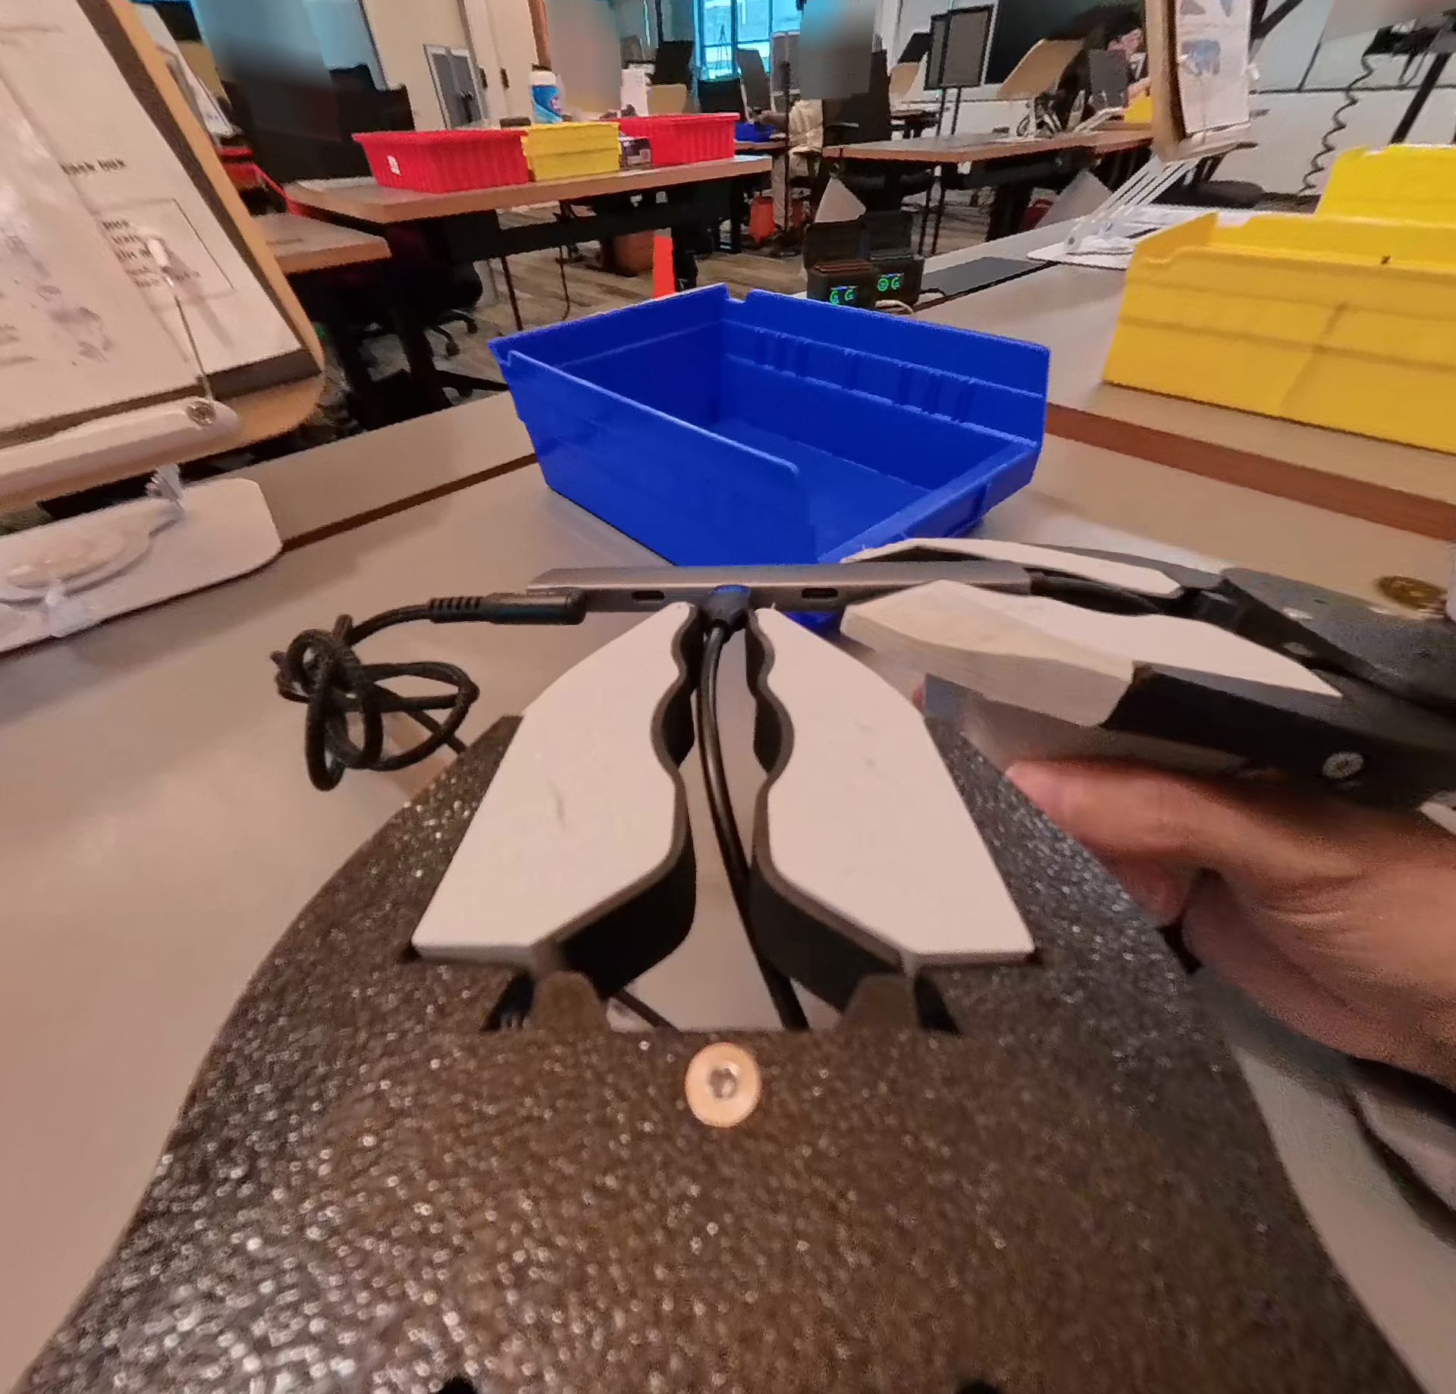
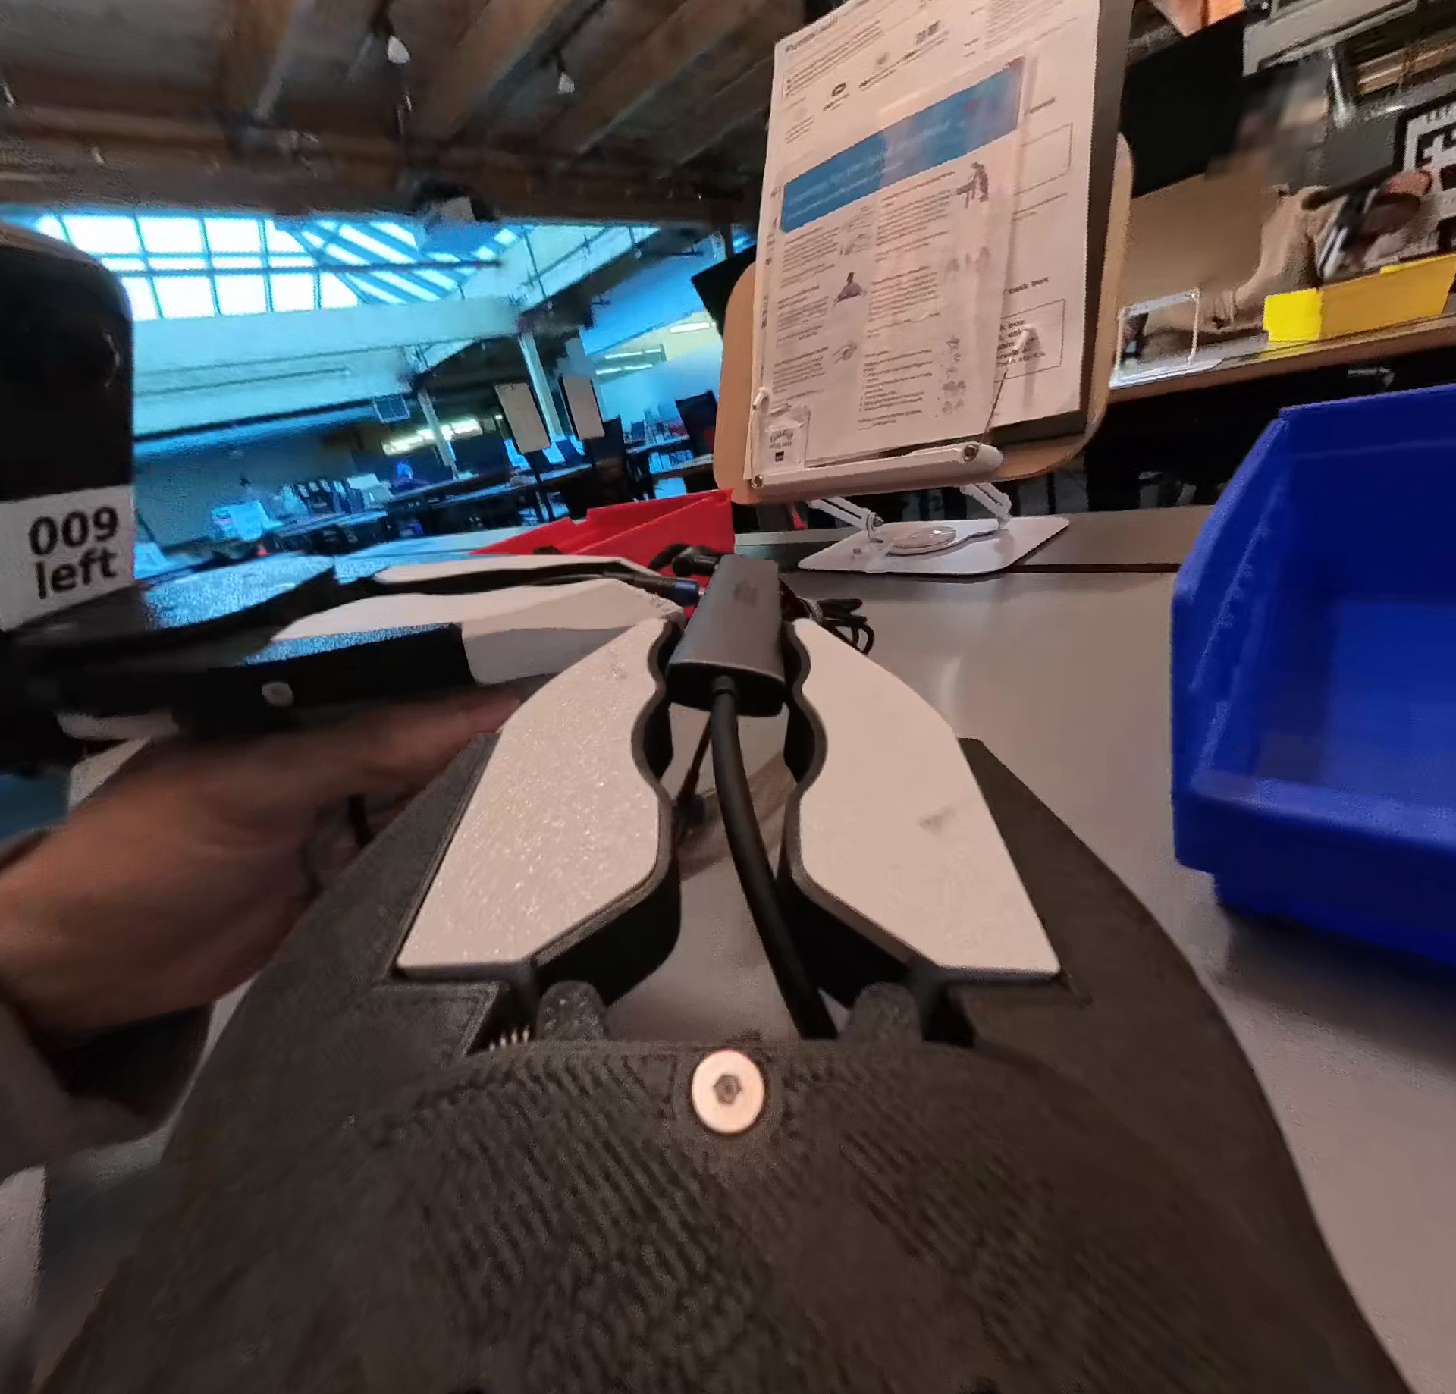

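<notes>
A slim grey USB hub (image 1: 709, 580) is held just above the grey table, in front of a blue bin (image 1: 630, 450). My left gripper (image 1: 721, 611) is shut on the blue-tipped plug (image 1: 723, 598) of a black cable (image 1: 713, 726), which sits in the hub's side. My right gripper (image 2: 729, 647) is shut on the hub's end (image 2: 737, 607). The hub's own black cable (image 2: 748, 828) runs back between the right gripper's fingers. A braided black cable (image 1: 354, 694) is plugged into the hub's far end and lies coiled on the table. The right gripper (image 1: 859, 584) comes in from the right in the left wrist view.
A document stand with papers (image 1: 118, 292) stands at the left, seen ahead in the right wrist view (image 2: 922, 253). Yellow bins (image 1: 1276, 332) are at the right. A red bin (image 2: 630, 529) lies beyond the hub. The blue bin (image 2: 1229, 686) is close on the right. A hand (image 1: 1261, 923) holds the right gripper. Less than 4 cm separates the two grippers' tips.
</notes>
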Available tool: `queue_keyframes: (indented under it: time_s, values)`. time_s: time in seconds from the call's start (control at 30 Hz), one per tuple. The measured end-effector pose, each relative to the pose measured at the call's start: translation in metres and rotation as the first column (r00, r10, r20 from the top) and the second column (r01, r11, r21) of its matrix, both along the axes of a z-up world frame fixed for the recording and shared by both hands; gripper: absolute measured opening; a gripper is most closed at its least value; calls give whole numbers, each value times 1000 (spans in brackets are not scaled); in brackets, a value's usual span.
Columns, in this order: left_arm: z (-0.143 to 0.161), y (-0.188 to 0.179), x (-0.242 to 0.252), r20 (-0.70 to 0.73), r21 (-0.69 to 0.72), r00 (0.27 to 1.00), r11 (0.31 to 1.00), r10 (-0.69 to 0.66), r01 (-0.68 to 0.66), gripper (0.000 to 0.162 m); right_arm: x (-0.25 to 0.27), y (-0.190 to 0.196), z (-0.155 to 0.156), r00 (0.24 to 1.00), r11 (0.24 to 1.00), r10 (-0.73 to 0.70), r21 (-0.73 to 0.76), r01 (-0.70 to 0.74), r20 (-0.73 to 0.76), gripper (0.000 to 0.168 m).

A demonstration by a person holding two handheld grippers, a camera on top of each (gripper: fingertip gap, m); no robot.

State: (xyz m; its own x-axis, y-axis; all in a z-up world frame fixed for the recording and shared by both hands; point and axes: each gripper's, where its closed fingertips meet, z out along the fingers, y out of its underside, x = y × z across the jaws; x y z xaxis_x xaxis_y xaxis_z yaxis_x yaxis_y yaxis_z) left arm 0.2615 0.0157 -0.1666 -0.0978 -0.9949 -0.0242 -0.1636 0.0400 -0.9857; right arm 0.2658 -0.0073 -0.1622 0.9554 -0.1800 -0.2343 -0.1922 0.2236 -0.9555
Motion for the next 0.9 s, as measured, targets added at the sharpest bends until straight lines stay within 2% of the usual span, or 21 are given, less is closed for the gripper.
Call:
queue_keyframes:
  time_s: [0.23, 0.47, 0.57, 0.7, 0.8, 0.9]
  values:
    - [1, 7, -4, 81, 141, 996, 989, 30, -42, 10, 5, 2, -1, 998, 999, -15, -35, 13, -60, 34]
    - [-4, 12, -4, 92, 266, 995, 963, 26, -50, 9, -2, 5, -2, 992, 994, 67, -75, -75, -104, 25]
    - [-9, 13, -4, 73, 224, 997, 974, 18, -34, 9, -3, 6, -7, 997, 990, 61, -124, -67, -51, 24]
    - [-12, 9, -6, 66, 70, 998, 997, -23, 19, 10, -4, 2, -7, 996, 993, 65, -97, -60, 55, 25]
    - [-7, 5, -8, 71, -53, 995, 996, -72, 75, 18, -4, -1, -1, 991, 997, 23, -77, -13, 133, 24]
    - [5, 7, -11, 126, -72, 989, 994, -73, 83, 18, -4, -2, 0, 982, 997, 2, -82, 14, 189, 24]
